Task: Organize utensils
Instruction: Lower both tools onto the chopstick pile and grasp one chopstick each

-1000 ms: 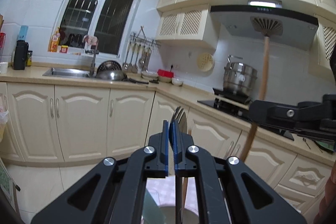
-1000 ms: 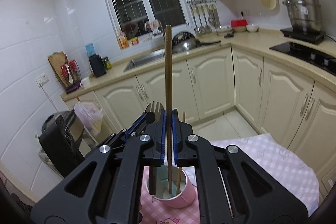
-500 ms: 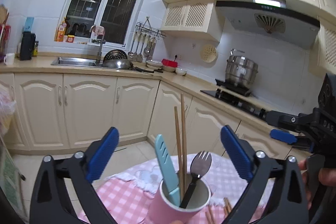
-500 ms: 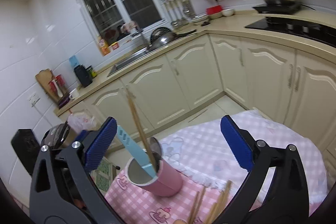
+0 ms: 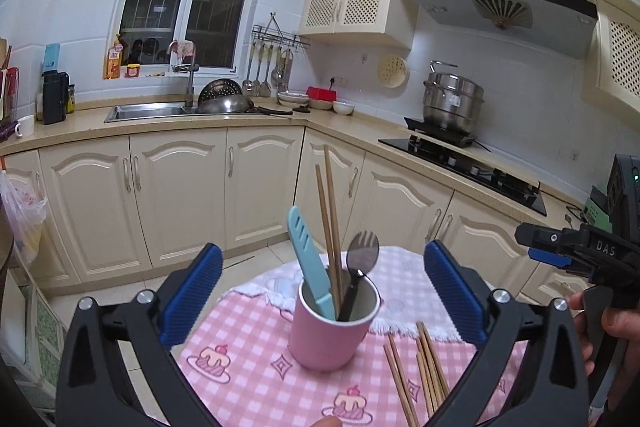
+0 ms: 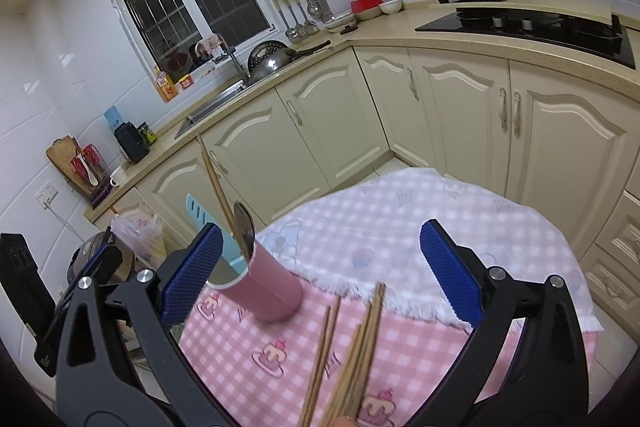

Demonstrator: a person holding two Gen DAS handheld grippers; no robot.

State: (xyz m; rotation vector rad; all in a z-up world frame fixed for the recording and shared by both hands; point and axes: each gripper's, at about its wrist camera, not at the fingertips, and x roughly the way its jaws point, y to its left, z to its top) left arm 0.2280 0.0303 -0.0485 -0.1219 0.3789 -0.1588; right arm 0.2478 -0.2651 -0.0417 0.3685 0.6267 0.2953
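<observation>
A pink cup [image 5: 331,331] stands on the pink checked tablecloth [image 5: 248,379]. It holds a light blue knife [image 5: 310,261], two wooden chopsticks [image 5: 330,227] and a dark fork [image 5: 360,267]. Several loose chopsticks [image 5: 420,371] lie on the cloth right of the cup. My left gripper [image 5: 323,281] is open and empty, its jaws wide on either side of the cup. My right gripper [image 6: 318,275] is open and empty above the loose chopsticks [image 6: 352,355], with the cup [image 6: 264,291] by its left finger. The right gripper also shows in the left wrist view [image 5: 560,247].
The small round table has its far edge near cream kitchen cabinets [image 5: 180,195]. A counter with a sink [image 5: 144,113], a hob [image 5: 464,163] and a steel pot [image 5: 452,103] runs behind. A bagged bin [image 6: 140,235] stands left of the table.
Both grippers were shut, the left on the fork and the right on a chopstick. Both opened, leaving these in the cup, and drew back; the right gripper tilted down over the loose chopsticks.
</observation>
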